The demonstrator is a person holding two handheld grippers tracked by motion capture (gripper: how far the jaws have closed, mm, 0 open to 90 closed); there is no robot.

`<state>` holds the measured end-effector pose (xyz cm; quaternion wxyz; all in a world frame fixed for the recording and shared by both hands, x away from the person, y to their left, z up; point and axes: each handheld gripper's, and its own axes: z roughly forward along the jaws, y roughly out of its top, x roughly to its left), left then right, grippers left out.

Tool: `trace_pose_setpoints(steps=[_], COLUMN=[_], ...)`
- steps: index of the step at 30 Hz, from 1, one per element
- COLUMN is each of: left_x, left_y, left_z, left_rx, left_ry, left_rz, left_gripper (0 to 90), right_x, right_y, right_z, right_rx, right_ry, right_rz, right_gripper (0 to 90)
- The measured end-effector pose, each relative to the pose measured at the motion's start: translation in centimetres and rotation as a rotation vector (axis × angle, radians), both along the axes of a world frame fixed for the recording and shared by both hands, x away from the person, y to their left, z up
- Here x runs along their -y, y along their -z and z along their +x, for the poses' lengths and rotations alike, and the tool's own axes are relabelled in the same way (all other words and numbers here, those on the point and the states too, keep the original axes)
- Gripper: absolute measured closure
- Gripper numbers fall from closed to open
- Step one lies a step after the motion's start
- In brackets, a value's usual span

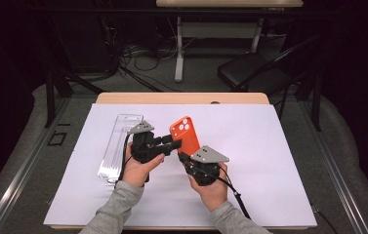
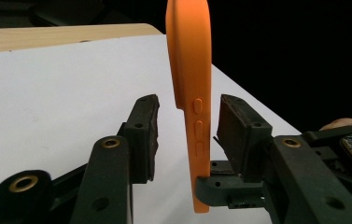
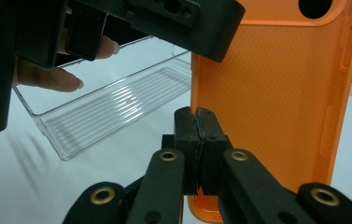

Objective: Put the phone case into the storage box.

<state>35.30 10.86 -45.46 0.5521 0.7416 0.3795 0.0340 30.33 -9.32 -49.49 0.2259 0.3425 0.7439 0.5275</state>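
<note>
Pinching orange phone case [image 3: 276,88], right gripper [image 3: 196,122] jaws closed; left gripper [image 2: 187,135] straddling

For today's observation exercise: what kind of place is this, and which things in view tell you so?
Probably a lab or recording workspace, not a home: a table covered by a white sheet, loose cables on the floor behind, a black chair, and dark surroundings.
</note>
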Motion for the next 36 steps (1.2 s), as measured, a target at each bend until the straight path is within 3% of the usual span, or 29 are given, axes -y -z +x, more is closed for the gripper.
trace_pose_setpoints(steps=[12, 16, 36], left_x=[-0.09, -0.03, -0.06], left_y=[0.27, 0.48, 0.86], left_z=[0.08, 0.15, 0.08], left_rx=[-0.025, -0.067, -0.077], left_ry=[0.001, 0.009, 0.018], left_rz=[-0.011, -0.025, -0.029], left_gripper=[63.9, 65.0, 69.4], right_x=[-0.22, -0.24, -0.01], right_y=[0.07, 0.06, 0.03], right_z=[-0.16, -0.18, -0.07], right_rx=[-0.008, -0.008, -0.014], right_ry=[-0.014, -0.016, -0.016], right_rz=[0.007, 0.009, 0.014], right_gripper=[89.4, 89.4, 89.4])
